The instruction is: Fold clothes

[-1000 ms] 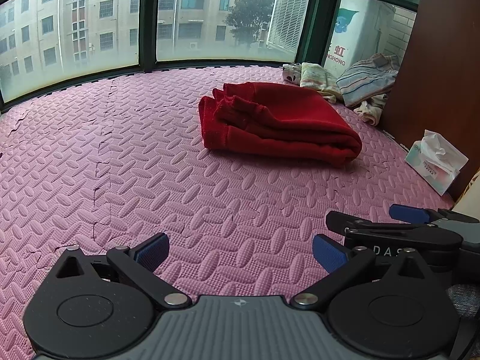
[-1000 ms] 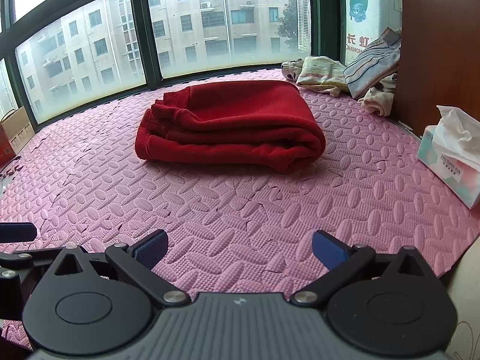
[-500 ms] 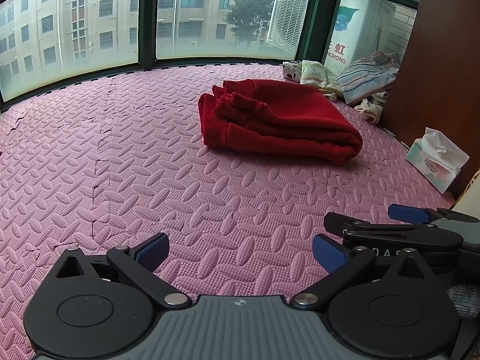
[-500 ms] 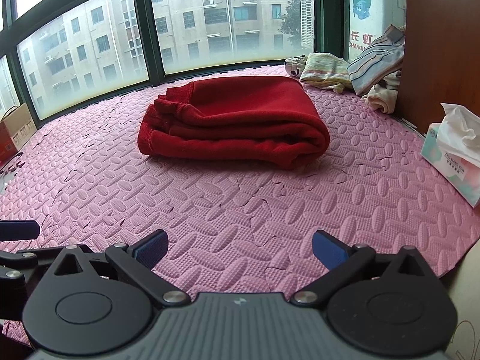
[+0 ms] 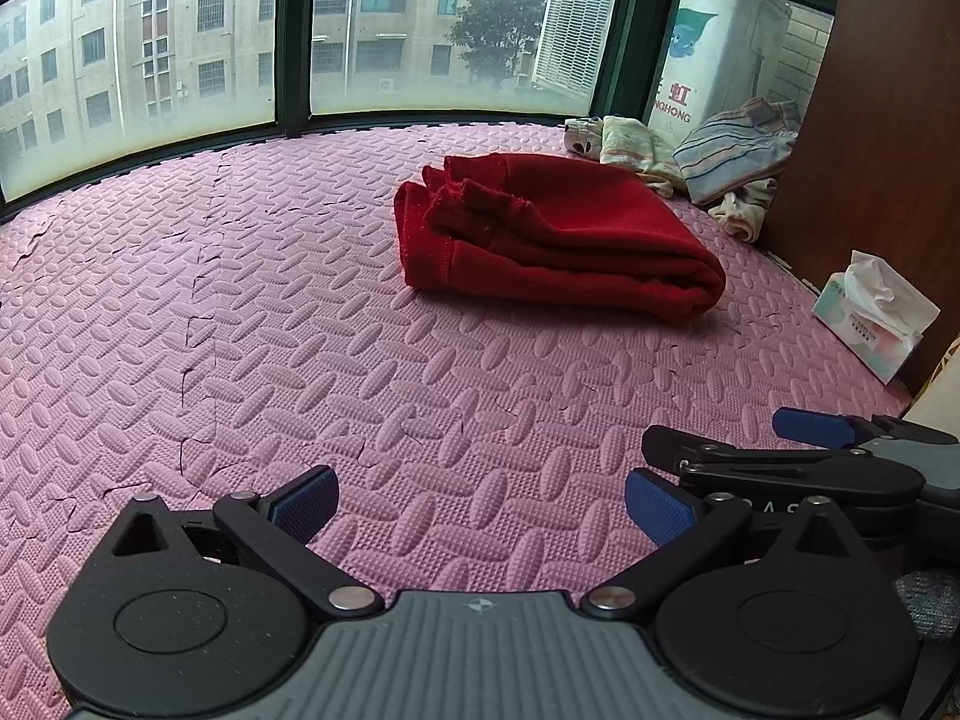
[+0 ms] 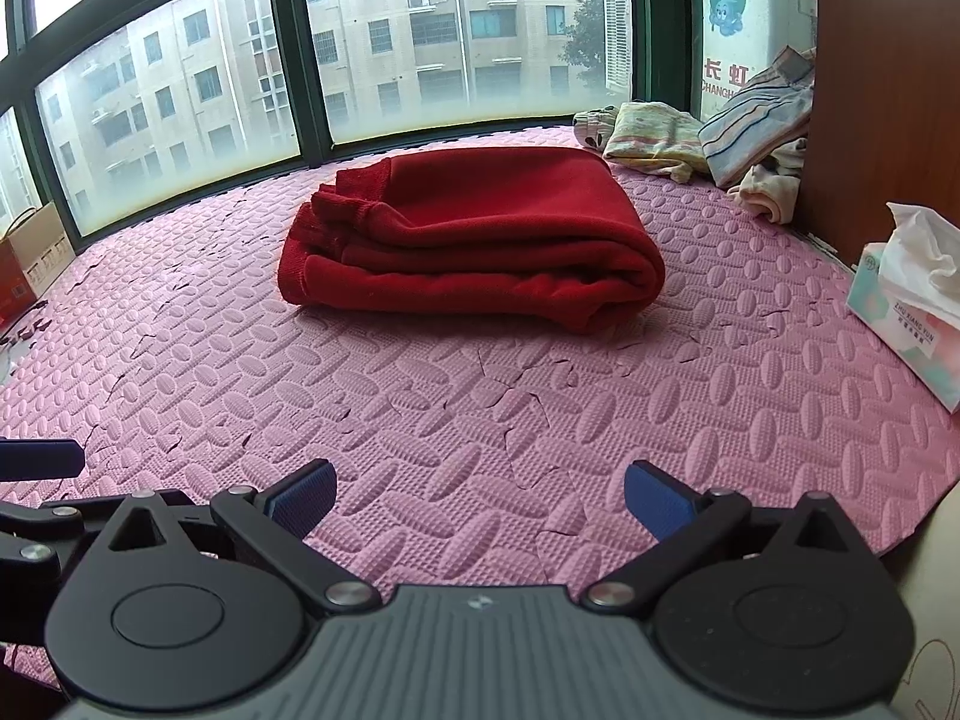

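Red garment (image 6: 474,234) folded on pink mat (image 6: 420,396), nearer than a second ago. Left gripper (image 5: 480,498) and right gripper (image 6: 477,495) spread, empty, short of garment. Fold judged complete.

- A tissue box (image 6: 906,312) is sitting at the right edge of the pink foam floor mat (image 6: 420,396), a white tissue sticking up from it.
- A brown wooden panel (image 6: 888,78) is standing just behind it.
- A cardboard box (image 6: 30,258) is resting at the far left, below the windows (image 6: 420,42).
- Apartment blocks are showing through the glass.
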Demonstrator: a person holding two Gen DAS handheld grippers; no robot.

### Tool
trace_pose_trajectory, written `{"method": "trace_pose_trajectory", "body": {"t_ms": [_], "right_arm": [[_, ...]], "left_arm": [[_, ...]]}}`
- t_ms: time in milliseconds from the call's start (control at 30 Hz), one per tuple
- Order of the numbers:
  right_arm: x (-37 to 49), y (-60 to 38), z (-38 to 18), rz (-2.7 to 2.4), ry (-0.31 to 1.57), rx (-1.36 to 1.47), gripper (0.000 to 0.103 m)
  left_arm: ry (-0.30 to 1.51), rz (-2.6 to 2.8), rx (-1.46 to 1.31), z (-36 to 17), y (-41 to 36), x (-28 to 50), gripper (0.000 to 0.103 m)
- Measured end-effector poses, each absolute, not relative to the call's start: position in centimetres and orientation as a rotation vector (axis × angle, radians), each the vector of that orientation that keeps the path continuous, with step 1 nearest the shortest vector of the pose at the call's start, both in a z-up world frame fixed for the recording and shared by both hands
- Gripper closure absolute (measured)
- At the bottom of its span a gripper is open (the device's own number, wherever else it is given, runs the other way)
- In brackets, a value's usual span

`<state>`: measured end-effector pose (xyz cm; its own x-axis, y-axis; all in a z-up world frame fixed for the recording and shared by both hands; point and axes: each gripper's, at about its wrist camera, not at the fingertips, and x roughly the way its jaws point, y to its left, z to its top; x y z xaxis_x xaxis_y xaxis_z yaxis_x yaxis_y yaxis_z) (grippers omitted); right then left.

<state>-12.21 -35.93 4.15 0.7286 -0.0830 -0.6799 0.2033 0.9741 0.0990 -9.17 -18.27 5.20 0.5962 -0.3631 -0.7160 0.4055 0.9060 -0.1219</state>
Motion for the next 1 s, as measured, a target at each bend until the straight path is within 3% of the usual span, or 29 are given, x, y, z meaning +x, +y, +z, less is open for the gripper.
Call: {"method": "trace_pose_trajectory", "body": {"t_ms": [1000], "right_arm": [[-11.53, -36.45, 3.44, -0.167, 0.759, 0.182, 0.0]], "left_arm": [[0.843, -0.439, 0.07, 4.5, -18.64, -8.39, 0.0]]}}
